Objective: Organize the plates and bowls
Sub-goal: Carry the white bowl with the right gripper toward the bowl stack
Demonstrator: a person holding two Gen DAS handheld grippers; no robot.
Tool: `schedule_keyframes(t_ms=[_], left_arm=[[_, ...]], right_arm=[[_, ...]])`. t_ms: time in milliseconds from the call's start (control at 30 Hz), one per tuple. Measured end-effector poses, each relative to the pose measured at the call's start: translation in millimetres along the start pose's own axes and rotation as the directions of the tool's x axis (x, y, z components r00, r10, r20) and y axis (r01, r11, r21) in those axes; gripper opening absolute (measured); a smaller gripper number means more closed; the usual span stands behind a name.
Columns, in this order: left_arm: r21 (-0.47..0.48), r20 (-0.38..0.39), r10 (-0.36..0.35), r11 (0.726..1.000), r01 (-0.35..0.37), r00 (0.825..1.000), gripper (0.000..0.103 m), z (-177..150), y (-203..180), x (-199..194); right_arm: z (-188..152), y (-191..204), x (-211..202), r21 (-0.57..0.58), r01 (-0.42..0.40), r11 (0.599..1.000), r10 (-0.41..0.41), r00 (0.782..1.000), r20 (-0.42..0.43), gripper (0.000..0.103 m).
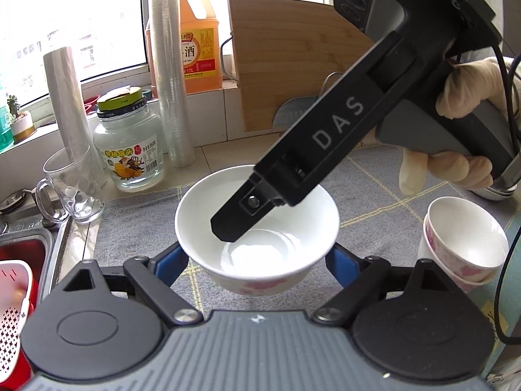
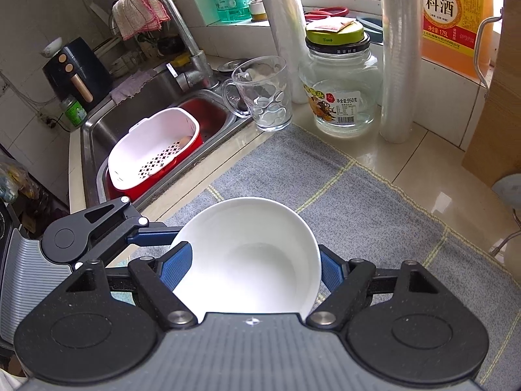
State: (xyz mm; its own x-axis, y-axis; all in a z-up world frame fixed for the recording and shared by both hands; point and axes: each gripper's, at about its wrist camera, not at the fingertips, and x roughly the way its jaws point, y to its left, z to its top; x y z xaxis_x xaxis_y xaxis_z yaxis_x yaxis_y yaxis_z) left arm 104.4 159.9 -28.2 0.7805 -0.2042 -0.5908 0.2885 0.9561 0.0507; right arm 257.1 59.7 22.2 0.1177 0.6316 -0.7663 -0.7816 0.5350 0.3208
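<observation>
**— Left camera first: where's the bowl, and what has hold of it?**

— The white bowl (image 1: 257,228) sits between the blue pads (image 1: 177,262) of my left gripper (image 1: 260,260), one on each side of the outer wall. Both look to be touching, so I judge that claw closed on it, over the grey mat (image 1: 374,179). My right gripper (image 1: 228,224) comes in from the upper right with one finger dipped inside the bowl. A stack of two bowls (image 1: 462,244) stands apart to the right.

**— And the right camera?**

— The same bowl fills the space in my right gripper (image 2: 254,270). One pad (image 2: 179,267) shows inside the rim and the other is partly hidden behind the far wall. The jaws stand wide, so that claw is open and pinching nothing. My left gripper (image 2: 143,238) reaches the bowl's side from the left.

**— How will it handle?**

— It looks like glazed ceramic: stiff, fairly heavy, slick and liable to chip. Across the round wall it could slip out of the pads. I'd sooner pinch the rim, one finger inside and one outside, and set it gently into the stack.
</observation>
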Motion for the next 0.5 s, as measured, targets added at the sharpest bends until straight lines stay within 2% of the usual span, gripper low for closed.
schedule_keyframes(t_ms=[500], left_arm=[[0.075, 0.011, -0.071, 0.995, 0.070, 0.997, 0.090, 7.6, -57.1, -39.9]], right_arm=[[-57.1, 8.6, -60.5, 0.027, 0.039, 0.999, -0.040, 0.999, 0.028, 0.085]])
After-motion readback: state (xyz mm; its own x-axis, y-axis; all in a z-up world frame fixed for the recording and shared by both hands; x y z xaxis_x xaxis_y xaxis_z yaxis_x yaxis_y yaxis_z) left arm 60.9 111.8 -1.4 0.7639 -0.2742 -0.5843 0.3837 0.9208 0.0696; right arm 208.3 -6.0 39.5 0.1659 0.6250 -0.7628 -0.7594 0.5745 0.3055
